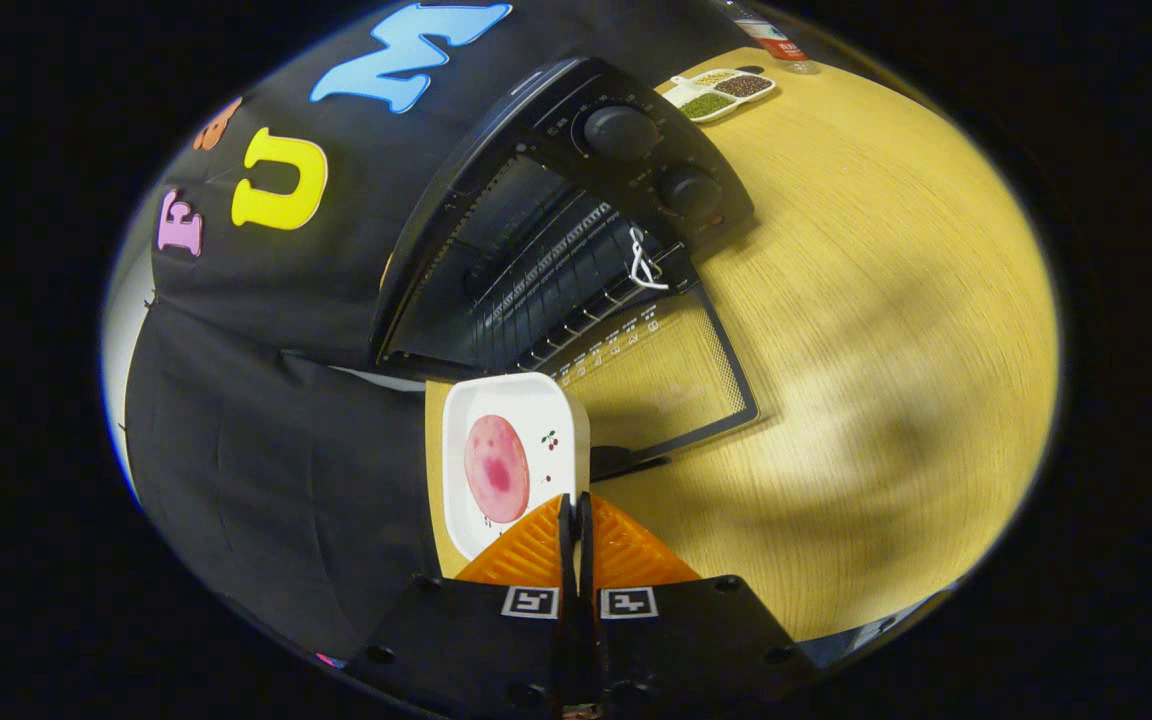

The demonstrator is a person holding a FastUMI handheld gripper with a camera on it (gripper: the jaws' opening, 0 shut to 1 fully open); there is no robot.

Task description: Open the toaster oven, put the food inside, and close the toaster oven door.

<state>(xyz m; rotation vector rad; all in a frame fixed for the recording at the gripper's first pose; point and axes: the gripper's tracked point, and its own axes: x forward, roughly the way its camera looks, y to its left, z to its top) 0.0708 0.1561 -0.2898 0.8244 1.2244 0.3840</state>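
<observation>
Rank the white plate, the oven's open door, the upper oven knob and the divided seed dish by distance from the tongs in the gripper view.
1. White plate, clamped at its edge by the tongs.
2. Open door, just beyond.
3. Upper knob, on the oven's panel.
4. Seed dish, behind the oven.

The claw point(576, 510) points forward with its two fingers pressed together, clamping a thin rim.

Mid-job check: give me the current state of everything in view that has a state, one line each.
toaster oven door: open, folded down flat onto the table.
toaster oven: cavity exposed, wire rack bare.
white dish: held at its rim, a pink round of food on it, outside the oven.
gripper: fingers pinched shut on the dish rim.
</observation>
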